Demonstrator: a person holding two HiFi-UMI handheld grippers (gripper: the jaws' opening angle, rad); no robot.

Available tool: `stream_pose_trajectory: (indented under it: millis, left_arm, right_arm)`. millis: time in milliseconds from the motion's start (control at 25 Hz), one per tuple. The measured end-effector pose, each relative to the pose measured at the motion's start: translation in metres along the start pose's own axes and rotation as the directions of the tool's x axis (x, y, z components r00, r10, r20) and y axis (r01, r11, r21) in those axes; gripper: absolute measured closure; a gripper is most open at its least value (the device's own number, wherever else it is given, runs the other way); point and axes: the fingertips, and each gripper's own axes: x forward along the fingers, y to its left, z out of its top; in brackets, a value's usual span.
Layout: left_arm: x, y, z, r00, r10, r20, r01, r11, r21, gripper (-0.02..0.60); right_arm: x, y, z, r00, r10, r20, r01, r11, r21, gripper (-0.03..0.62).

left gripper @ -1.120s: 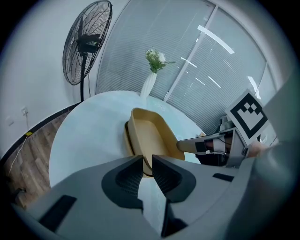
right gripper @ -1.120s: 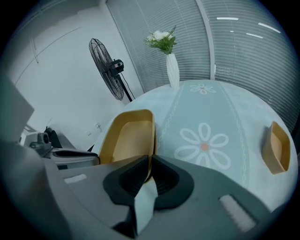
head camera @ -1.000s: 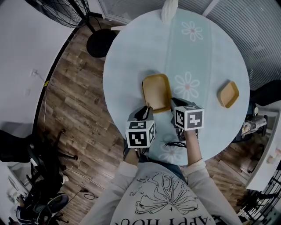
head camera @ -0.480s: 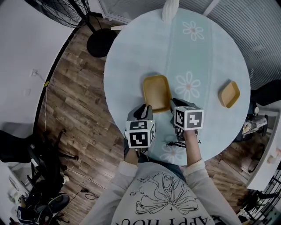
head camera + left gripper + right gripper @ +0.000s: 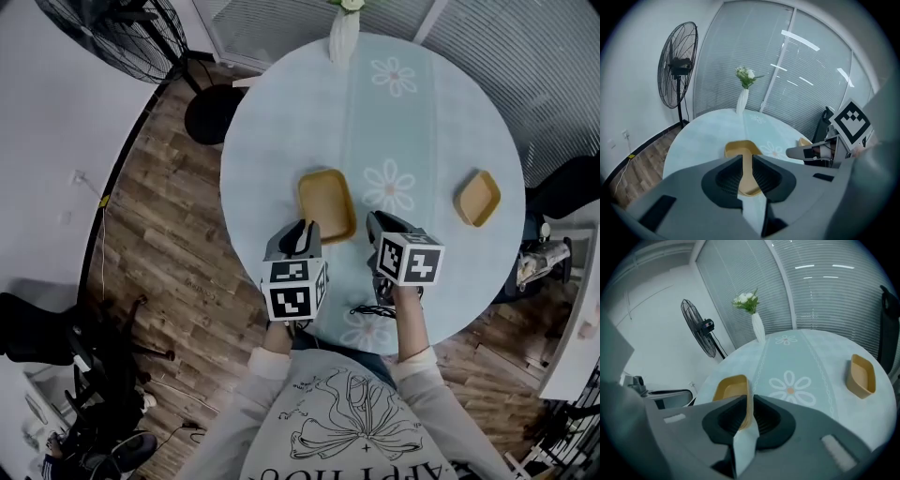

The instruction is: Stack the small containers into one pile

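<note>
A large yellow container point(image 5: 326, 204) lies flat on the round table point(image 5: 281, 112), in front of both grippers. A smaller yellow container point(image 5: 478, 198) sits apart at the right side. My left gripper point(image 5: 302, 231) hovers at the large container's near left corner. Its jaws stand a narrow slit apart, and only the container point(image 5: 738, 148) and the cloth show through. My right gripper point(image 5: 375, 223) hovers by the near right corner. Its jaws have just been opening and nothing is between them. The large container's rim point(image 5: 731, 386) shows beyond the slit. The small one point(image 5: 861, 376) lies far right.
A white vase with flowers point(image 5: 343, 36) stands at the table's far edge. On the wooden floor to the left are a standing fan point(image 5: 122, 28) and a black round stool point(image 5: 211, 114). The table's near edge is just under my hands. Blinds close off the far side.
Both grippers have lifted a little at the near end of the large container, which stays on the table. The head view has tilted slightly.
</note>
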Motion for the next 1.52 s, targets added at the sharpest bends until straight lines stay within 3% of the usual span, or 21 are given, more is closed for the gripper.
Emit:
stream_pose_trajectory:
  millis: [240,440,640,840,1040,1160,1320,1520]
  left_arm:
    - [-0.015,-0.030,0.031,0.996,-0.082,0.043,0.078,0.994,0.071,0.514]
    - [-0.016,-0.062,0.058,0.980,-0.192,0.048,0.181,0.968,0.175,0.515]
    - [-0.016,-0.100,0.081,0.948,-0.316,0.029,0.296,0.915,0.276,0.515]
    - [-0.015,-0.139,0.094,0.905,-0.425,-0.001,0.398,0.848,0.350,0.515]
    - [-0.014,-0.174,0.096,0.872,-0.488,-0.043,0.458,0.781,0.425,0.515]
    - [-0.015,-0.193,0.095,0.855,-0.515,-0.056,0.484,0.756,0.442,0.515]
    - [-0.012,-0.216,0.093,0.847,-0.527,-0.067,0.496,0.739,0.456,0.515]
    - [0.000,-0.248,0.090,0.853,-0.518,-0.060,0.486,0.750,0.449,0.515]
  right_arm:
    - [-0.040,-0.003,0.019,0.991,-0.046,0.129,0.033,0.994,0.100,0.540]
    - [-0.074,-0.016,0.031,0.961,-0.144,0.234,0.098,0.975,0.198,0.540]
    - [-0.113,-0.037,0.037,0.910,-0.278,0.306,0.184,0.935,0.302,0.540]
    - [-0.156,-0.059,0.031,0.840,-0.411,0.354,0.262,0.879,0.398,0.540]
    - [-0.188,-0.080,0.021,0.787,-0.495,0.369,0.305,0.832,0.464,0.539]
    - [-0.204,-0.093,0.016,0.758,-0.536,0.370,0.329,0.806,0.493,0.539]
    - [-0.217,-0.110,0.015,0.740,-0.557,0.378,0.333,0.791,0.513,0.533]
    - [-0.225,-0.141,0.013,0.748,-0.547,0.376,0.329,0.797,0.506,0.519]
